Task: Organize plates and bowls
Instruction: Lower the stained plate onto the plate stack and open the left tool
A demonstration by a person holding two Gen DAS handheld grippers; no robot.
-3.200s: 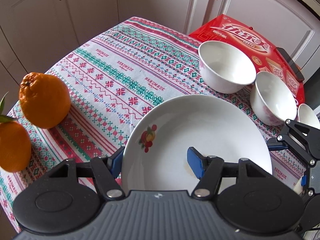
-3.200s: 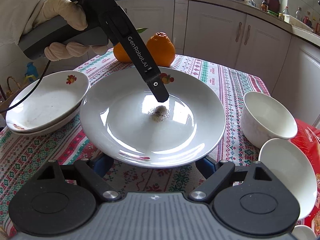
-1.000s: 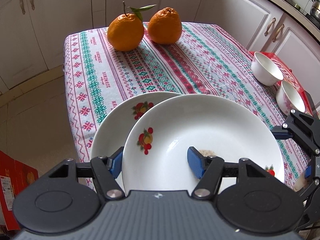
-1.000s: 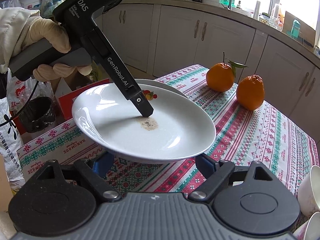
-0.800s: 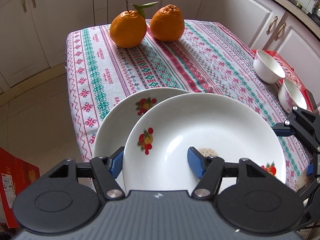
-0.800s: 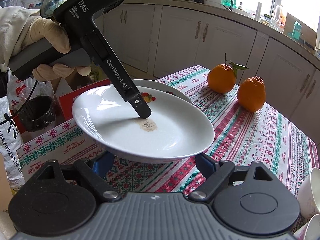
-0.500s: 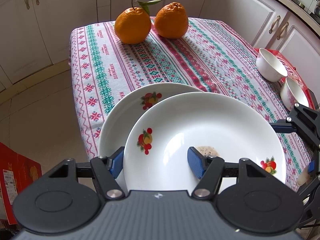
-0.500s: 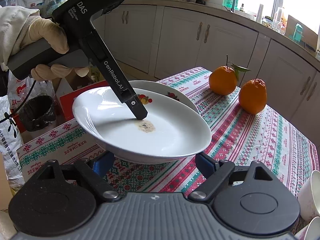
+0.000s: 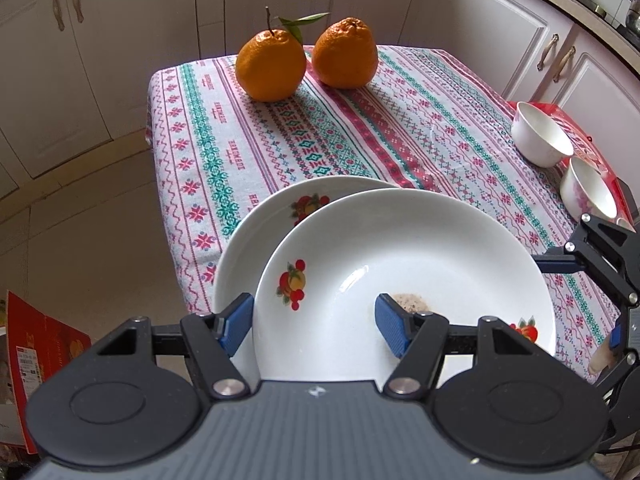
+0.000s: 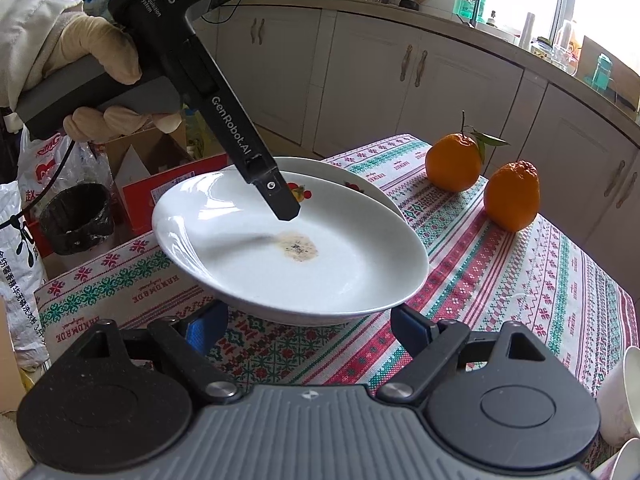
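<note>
A white plate (image 9: 400, 248) with fruit prints and a brown crumb stain (image 10: 298, 246) hangs tilted above the patterned tablecloth (image 9: 320, 136). My left gripper (image 9: 314, 320) is shut on its rim, one finger (image 10: 286, 208) inside the dish and the other outside. The plate partly overlaps a second fruit-print plate (image 9: 264, 232) that lies on the table near the corner. My right gripper (image 10: 308, 326) stands open just below the held plate's near rim (image 10: 340, 272); I cannot tell whether it touches.
Two oranges (image 9: 270, 66) (image 9: 344, 58) sit at the far end of the table. Two white bowls (image 9: 542, 136) (image 9: 588, 194) rest by a red box at the right edge. Beyond the table's left edge lie floor, a cardboard box (image 10: 160, 160) and bags.
The left gripper has carried the plate from beside the bowls to over the second plate. In the last second it crept slightly further along that plate. Both grips look unchanged.
</note>
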